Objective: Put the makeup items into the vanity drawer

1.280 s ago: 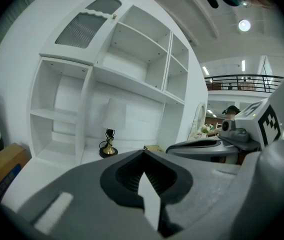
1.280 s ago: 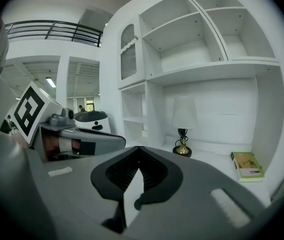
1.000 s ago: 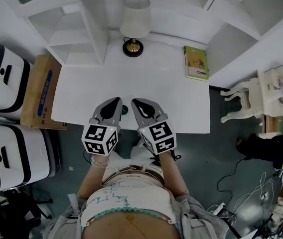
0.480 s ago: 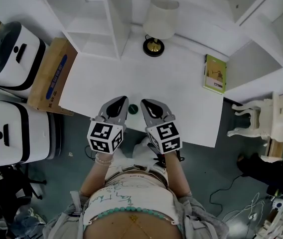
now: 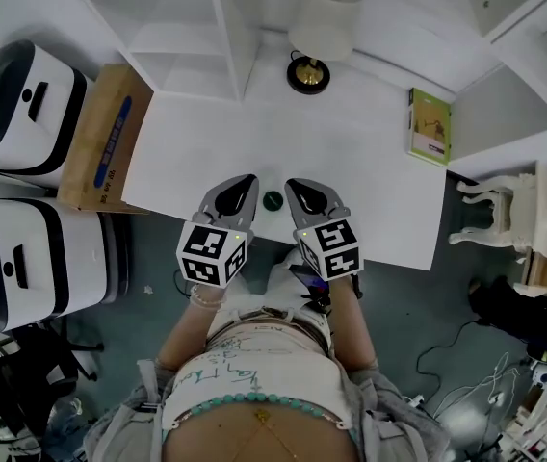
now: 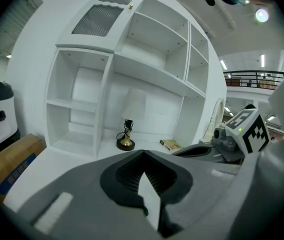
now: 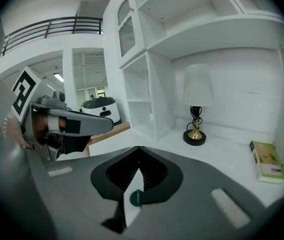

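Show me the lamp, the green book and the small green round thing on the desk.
lamp [image 5: 326, 29]: head view, on its white shade.
green book [image 5: 429, 126]: head view, middle of its cover.
small green round thing [image 5: 273, 200]: head view, its top face.

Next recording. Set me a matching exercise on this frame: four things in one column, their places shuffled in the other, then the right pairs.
Things:
1. table lamp
2. green book
3. small dark green round item
4. cardboard box

Places:
A. near the front edge of the desk, between the left gripper and the right gripper
B. left of the desk, off its top
C. at the desk's right edge
D. at the back of the desk

Pairs: 1-D, 2-C, 3-A, 4-B
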`<state>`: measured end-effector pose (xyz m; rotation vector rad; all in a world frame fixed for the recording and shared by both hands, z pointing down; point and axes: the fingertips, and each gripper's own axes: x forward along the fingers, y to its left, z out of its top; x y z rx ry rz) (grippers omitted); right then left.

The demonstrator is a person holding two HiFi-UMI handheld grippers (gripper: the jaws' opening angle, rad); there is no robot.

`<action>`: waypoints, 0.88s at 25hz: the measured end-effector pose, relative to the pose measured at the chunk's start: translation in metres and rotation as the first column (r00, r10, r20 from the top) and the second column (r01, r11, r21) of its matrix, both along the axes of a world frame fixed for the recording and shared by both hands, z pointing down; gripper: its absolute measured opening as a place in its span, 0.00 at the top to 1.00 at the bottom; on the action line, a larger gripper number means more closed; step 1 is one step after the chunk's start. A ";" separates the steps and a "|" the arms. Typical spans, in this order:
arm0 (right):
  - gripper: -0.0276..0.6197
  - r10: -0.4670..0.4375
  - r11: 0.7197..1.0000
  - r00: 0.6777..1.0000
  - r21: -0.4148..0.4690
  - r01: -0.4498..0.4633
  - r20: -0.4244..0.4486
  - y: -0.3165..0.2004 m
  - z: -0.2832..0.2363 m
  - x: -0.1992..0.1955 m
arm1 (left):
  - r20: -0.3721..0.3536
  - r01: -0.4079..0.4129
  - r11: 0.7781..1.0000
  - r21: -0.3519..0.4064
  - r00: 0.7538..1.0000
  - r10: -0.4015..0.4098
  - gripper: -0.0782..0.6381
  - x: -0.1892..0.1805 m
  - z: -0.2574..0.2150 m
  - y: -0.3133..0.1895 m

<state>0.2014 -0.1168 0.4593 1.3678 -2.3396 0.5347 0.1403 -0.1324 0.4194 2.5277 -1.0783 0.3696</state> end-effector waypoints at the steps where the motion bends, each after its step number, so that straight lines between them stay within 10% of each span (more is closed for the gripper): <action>1: 0.92 0.007 1.000 1.000 -0.005 -0.007 0.000 0.000 0.002 0.000 | -0.001 -0.005 1.000 -0.002 1.000 0.005 0.89 -0.001 0.001 0.000; 22: 0.92 -0.008 0.995 0.997 -0.101 0.000 -0.073 0.014 0.048 -0.021 | -0.008 0.006 1.000 -0.010 1.000 -0.006 0.89 -0.047 0.004 0.016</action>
